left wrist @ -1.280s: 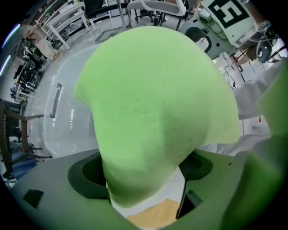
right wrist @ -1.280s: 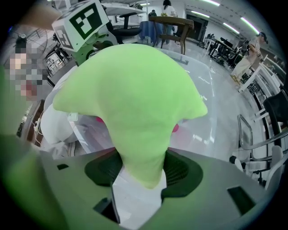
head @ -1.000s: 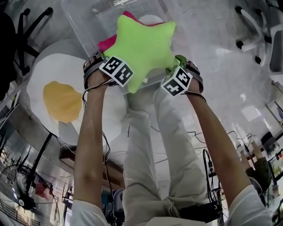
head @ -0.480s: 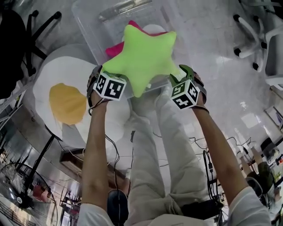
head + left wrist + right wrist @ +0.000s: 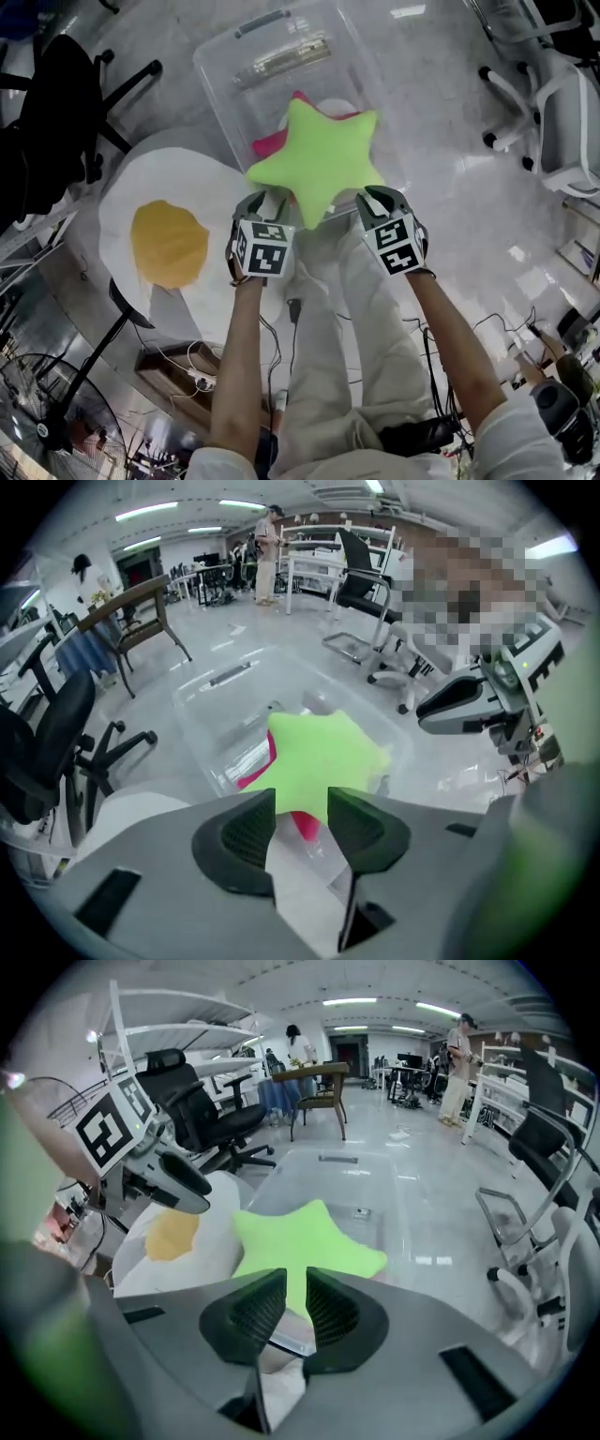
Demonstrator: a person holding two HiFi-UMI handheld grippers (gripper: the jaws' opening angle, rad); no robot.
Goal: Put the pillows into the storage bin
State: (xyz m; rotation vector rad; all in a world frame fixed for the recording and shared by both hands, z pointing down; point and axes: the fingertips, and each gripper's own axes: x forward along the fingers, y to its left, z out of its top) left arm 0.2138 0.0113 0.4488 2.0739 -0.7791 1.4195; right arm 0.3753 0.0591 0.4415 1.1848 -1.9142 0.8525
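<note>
- Two pillows at least already sit in the clear storage bin (image 5: 272,56): the green star pillow (image 5: 319,159) lies on top of a pink pillow (image 5: 267,145), and its nearest point reaches over the bin's near rim toward the person.
- Left gripper (image 5: 267,202) and right gripper (image 5: 375,199) hang just beside that near point, one on each side. Both sets of jaws are closing on air, with a narrow gap left and the star lying beyond the tips, not between them.
- My reading is that the star's placement is finished and the hands are free for the next pillow.
- That next one is likely the fried-egg pillow (image 5: 169,234), flat on the floor just left of the bin. Picking it up calls for swinging both grippers left, spreading the jaws again, and pinching its white edge at two well-separated spots.
- Judging by looks, the star is plump, soft and five-pointed in bright lime plush. The egg is far broader than the bin's opening, so it will probably need folding or squashing to go in.
</note>
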